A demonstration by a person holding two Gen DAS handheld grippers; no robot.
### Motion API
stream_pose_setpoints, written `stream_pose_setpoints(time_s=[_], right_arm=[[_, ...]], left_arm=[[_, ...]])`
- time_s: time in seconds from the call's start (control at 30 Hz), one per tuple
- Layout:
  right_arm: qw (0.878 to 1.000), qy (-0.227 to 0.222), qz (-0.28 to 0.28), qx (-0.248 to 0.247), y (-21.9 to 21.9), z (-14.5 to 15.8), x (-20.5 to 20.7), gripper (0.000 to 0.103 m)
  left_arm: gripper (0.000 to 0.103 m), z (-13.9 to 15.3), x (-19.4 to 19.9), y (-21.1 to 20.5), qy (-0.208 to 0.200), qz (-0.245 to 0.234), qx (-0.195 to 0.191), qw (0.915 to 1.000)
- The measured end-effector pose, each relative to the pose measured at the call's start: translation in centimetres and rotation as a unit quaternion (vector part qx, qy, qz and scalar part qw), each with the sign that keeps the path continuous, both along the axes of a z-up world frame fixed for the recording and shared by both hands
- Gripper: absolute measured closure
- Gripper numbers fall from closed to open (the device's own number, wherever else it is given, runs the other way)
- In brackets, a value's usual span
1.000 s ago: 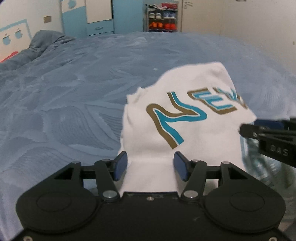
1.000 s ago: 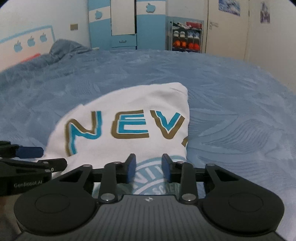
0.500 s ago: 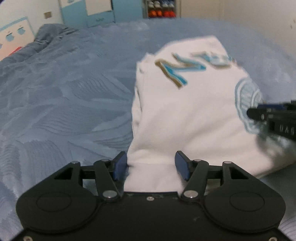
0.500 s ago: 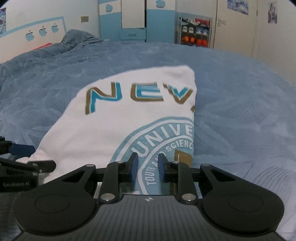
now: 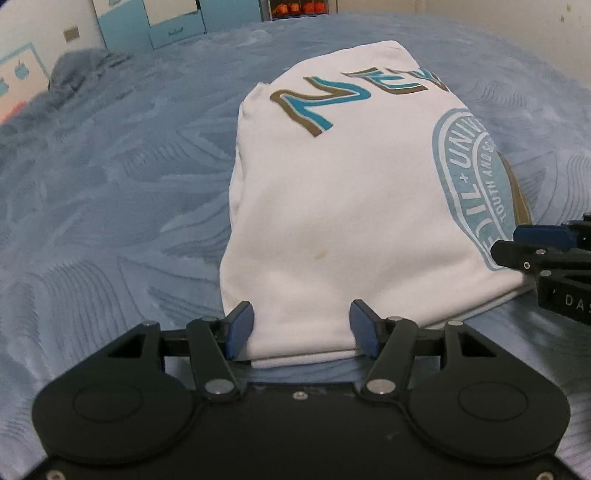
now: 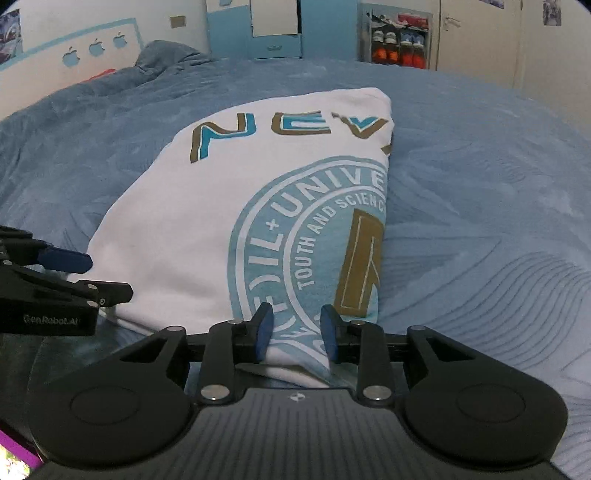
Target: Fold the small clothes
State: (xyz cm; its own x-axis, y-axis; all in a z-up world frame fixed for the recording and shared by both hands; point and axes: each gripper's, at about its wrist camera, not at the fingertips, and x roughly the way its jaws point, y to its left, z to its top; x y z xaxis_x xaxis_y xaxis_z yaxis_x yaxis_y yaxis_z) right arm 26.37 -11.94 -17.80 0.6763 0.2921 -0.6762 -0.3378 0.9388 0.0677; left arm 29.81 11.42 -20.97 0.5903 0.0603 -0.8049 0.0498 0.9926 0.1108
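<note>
A folded white T-shirt [image 5: 351,192] with teal and gold lettering and a round teal emblem [image 6: 295,229] lies flat on the blue bedspread [image 5: 110,192], collar end away from me. My left gripper [image 5: 301,328] holds the near left part of its hem, pads wide apart with bunched cloth filling the gap. My right gripper [image 6: 295,332] is shut on the near right part of the hem, below the emblem. Each gripper also shows at the edge of the other's view, the right gripper [image 5: 506,243] on the right and the left gripper [image 6: 110,277] on the left.
The bedspread [image 6: 480,221] spreads wide on all sides of the shirt. A rumpled heap of blanket [image 6: 166,55] lies at the far left. Beyond the bed stand a blue wardrobe [image 6: 277,29] and a shoe rack [image 6: 400,40].
Both grippers have drawn back toward me and tilted down with the hem in them. More of the shirt now lies stretched out flat, and the whole emblem shows.
</note>
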Motion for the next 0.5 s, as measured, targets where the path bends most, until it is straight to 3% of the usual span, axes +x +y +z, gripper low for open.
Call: stream_pose_setpoints(time_s=[0.13,0.27,0.33,0.4,0.47,0.5], right_arm=[[1.000,0.009,-0.014,0.005,0.6,2.1,0.2,0.067],[1.000,-0.020,-0.016,0.006,0.9,3.6,-0.2,0.067],[0.999,-0.017,-0.030,0.001,0.5,3.2,0.3,0.066],[0.999,0.013,-0.050,-0.012,0.0,1.3,1.5,0.066],[0.999,0.004,-0.036,-0.008,-0.5,-0.5,2.0,0.066],[0.999,-0.005,-0.031,-0.015,-0.4,-0.8,1.8,0.066]], left_arm=[[0.044,1.9,0.0,0.4,-0.007,0.003,-0.012,0.9999],[0.044,3.1,-0.2,1.9,-0.030,0.010,-0.007,0.9995],[0.044,2.2,0.4,2.9,-0.015,0.028,-0.008,0.9995],[0.041,0.7,0.3,4.0,0.009,0.043,-0.016,0.9989],[0.041,0.0,-0.3,4.5,-0.001,0.051,-0.035,0.9981],[0.041,0.1,-0.4,4.2,-0.005,0.046,-0.026,0.9986]])
